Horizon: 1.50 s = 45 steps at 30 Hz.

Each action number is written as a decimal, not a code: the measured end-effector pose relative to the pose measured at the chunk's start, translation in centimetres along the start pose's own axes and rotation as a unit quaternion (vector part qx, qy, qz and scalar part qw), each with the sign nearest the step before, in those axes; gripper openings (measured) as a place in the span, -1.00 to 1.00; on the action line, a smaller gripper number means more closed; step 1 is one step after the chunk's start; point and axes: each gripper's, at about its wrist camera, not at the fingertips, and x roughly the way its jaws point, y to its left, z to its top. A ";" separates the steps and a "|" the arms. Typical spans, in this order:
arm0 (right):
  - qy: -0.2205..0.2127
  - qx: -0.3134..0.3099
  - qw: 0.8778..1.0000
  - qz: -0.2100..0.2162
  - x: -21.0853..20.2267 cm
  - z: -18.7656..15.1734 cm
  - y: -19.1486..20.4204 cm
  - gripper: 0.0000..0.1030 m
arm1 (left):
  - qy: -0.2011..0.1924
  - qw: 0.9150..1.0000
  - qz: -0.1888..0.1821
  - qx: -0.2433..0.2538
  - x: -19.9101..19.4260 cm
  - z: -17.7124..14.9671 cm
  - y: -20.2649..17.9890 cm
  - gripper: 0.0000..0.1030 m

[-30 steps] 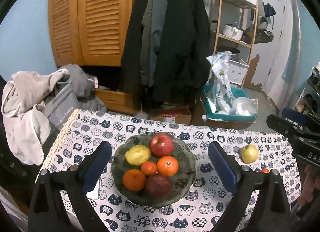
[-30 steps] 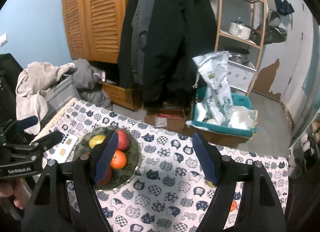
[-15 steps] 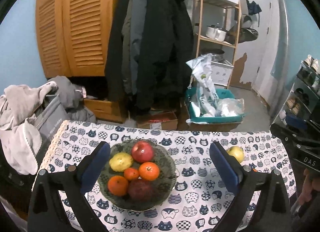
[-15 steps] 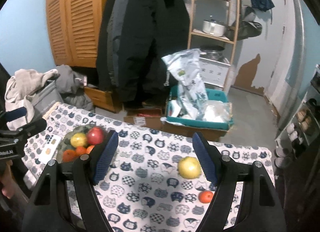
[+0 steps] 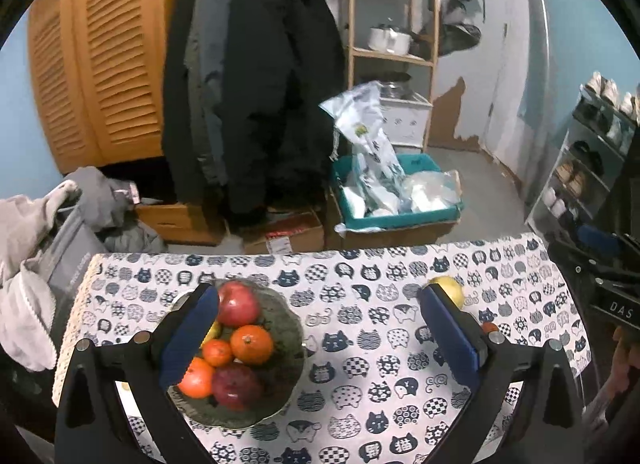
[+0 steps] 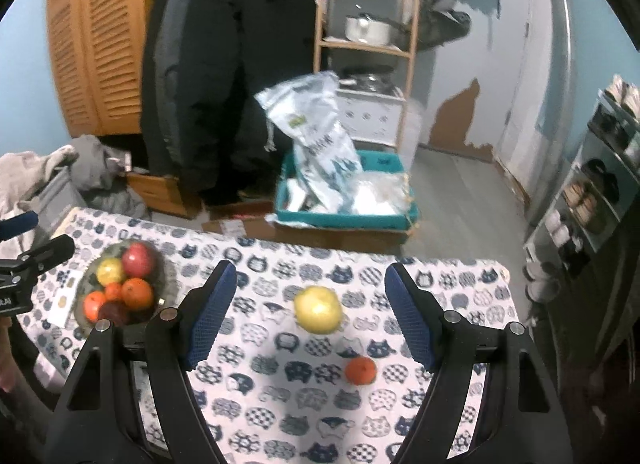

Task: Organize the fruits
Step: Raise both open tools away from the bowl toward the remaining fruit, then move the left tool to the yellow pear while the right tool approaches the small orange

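Right gripper (image 6: 308, 320) held spread above yellow apple (image 6: 318, 309), tangerine (image 6: 360, 370) on counter (image 6: 280, 416); left gripper (image 5: 318, 340) spread, empty.

The left gripper (image 5: 318, 340) has two black plastic arms with a triangular cut-out in each, and small round silver screws sit on top of them. Its fingers (image 5: 188, 338) carry dark blue pads with a fine textured surface. The right gripper (image 6: 310, 320) is built the same way: black arms, silver screw heads, blue textured pads on the fingers (image 6: 208, 320). From the left camera, the right gripper's black body at the right edge shows white letters "DAS". From the right camera, the left gripper's black body at the left edge also shows part of a white marking, too cut off to read
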 end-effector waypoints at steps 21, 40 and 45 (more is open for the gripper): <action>0.141 0.050 0.989 -0.020 10.5 -7.0 -6.7 0.50 | 0.119 0.992 -0.020 0.040 11.4 -3.2 -6.8 0.97; 0.251 0.082 0.965 -0.004 18.5 -14.0 -8.2 0.41 | 0.214 0.976 -0.015 0.044 19.9 -8.1 -9.2 0.97; 0.265 0.077 0.961 0.004 19.5 -15.1 -7.7 0.23 | 0.218 0.975 -0.019 0.047 20.7 -8.3 -9.9 0.97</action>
